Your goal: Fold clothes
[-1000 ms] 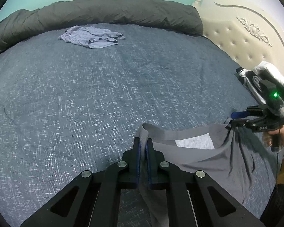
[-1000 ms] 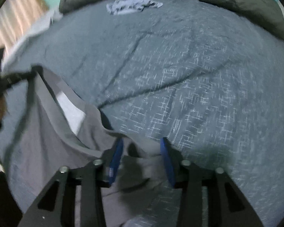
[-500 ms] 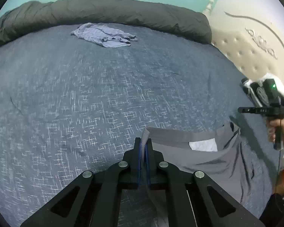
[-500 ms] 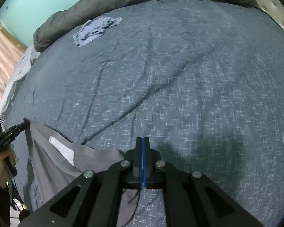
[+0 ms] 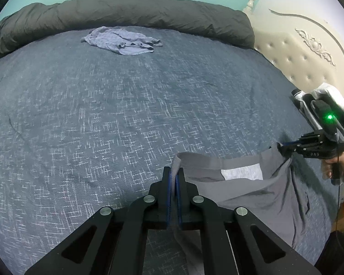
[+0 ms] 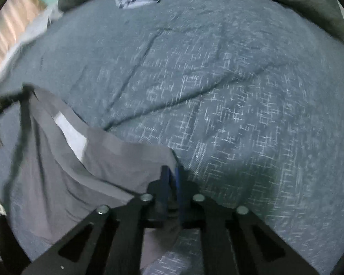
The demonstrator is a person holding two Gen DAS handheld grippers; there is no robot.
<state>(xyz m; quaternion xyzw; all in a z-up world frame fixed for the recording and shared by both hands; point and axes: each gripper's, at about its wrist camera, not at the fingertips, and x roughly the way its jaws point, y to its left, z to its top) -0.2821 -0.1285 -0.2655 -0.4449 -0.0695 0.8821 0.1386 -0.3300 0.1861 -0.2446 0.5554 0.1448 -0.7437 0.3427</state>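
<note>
Your grey shorts (image 5: 252,190) hang by the waistband (white label showing) just above the bed's (image 5: 126,114) near edge. Your left claw (image 5: 174,178) pinches one waistband corner, your right claw (image 6: 170,174) the other. A crumpled blue garment (image 5: 123,41) lies far across the bed, beside the dark duvet roll (image 5: 126,11).

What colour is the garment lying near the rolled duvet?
Light blue-grey garment, clearest in the left wrist view.

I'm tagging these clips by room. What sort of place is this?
Most likely a bedroom: a wide bed with a rolled dark duvet, a tufted cream headboard, and clothes lying on it.
</note>
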